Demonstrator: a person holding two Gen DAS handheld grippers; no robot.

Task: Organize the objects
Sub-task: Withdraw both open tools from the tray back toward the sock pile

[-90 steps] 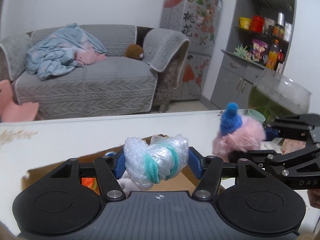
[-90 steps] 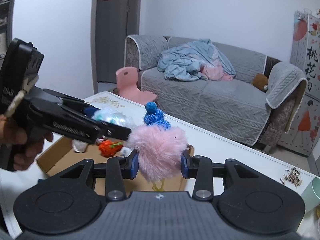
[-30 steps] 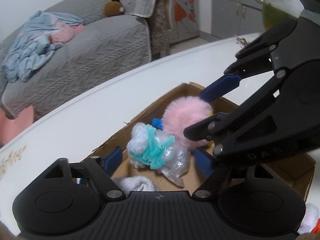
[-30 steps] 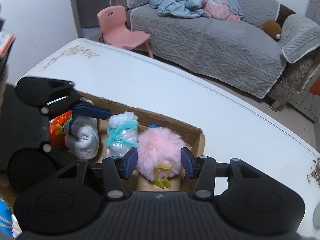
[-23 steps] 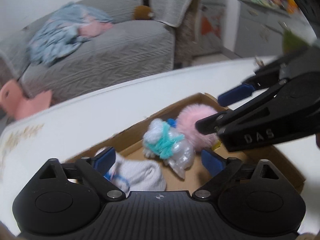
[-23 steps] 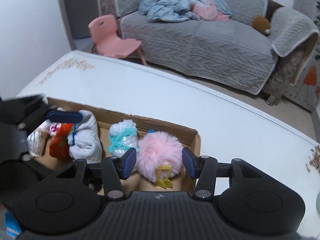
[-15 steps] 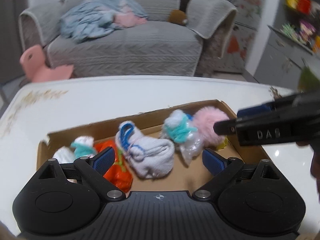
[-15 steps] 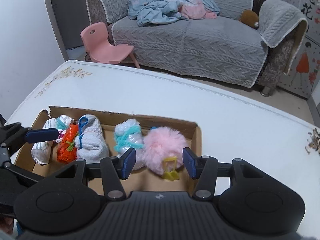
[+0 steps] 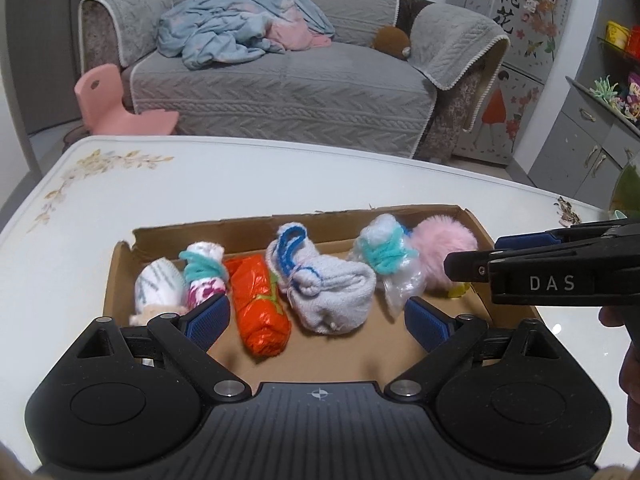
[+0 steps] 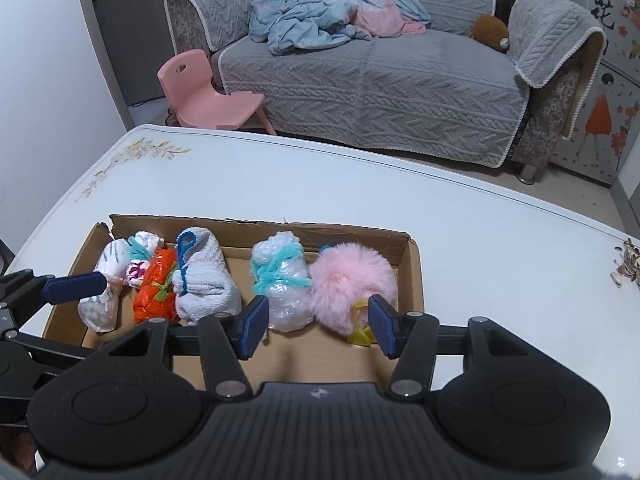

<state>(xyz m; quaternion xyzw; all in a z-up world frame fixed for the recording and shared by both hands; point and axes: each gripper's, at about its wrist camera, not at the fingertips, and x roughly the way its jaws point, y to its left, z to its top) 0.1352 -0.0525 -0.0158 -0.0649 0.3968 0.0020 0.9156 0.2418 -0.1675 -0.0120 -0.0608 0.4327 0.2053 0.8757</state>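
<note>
Writing: "DAS" in white on the right gripper [image 9: 472, 268], entering the left wrist view at 3 o'clock; two large Chinese characters on the flowered cabinet [image 9: 516, 8] at 1 o'clock.

Cardboard tray [image 10: 256, 232] on white table [image 10: 460, 220]. In it, a row: striped bundle [image 10: 102, 280], orange packet [image 10: 156, 284], white sock roll [image 10: 204, 276], bubble-wrap bundle [image 10: 284, 280], pink pompom [image 10: 354, 280].

Left gripper [image 9: 316, 316] spread wide, nothing between pads. Right jaws opening, the pompom just beyond them, pads clear.

Yellow piece [image 10: 360, 334] under pompom, half hidden. Hand [image 9: 628, 360] cut off at the frame edge.

Bundles [image 10: 208, 280] in box [image 10: 414, 280], on table [image 10: 480, 232]
</note>
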